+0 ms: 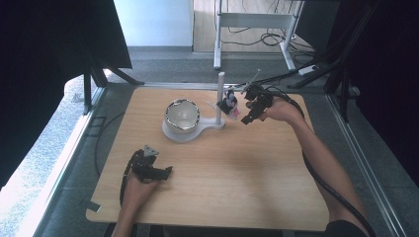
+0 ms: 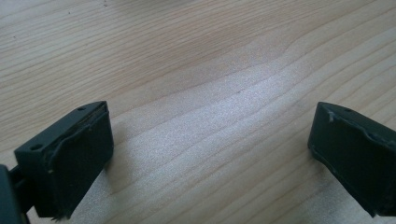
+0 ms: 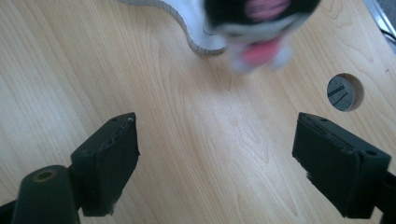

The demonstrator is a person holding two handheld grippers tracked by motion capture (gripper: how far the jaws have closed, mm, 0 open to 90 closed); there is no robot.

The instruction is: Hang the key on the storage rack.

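Observation:
A white stand [image 1: 184,133] sits on the wooden table [image 1: 222,163], with a metal bowl [image 1: 182,114] on its round base and a grey upright post [image 1: 220,96]. A small black, white and pink object [image 1: 230,103] hangs from the post; the right gripper view shows it blurred [image 3: 257,28] at the top. My right gripper [image 1: 248,115] is open, just right of that object, jaws wide over bare wood [image 3: 215,154]. My left gripper [image 1: 165,172] rests near the table's front left, open, with nothing between its jaws [image 2: 210,149].
A round cable hole [image 3: 344,92] is cut in the table near the right gripper. Black cables trail from both grippers. A metal frame [image 1: 257,29] and floor cables stand beyond the table's far edge. Dark curtains hang on both sides.

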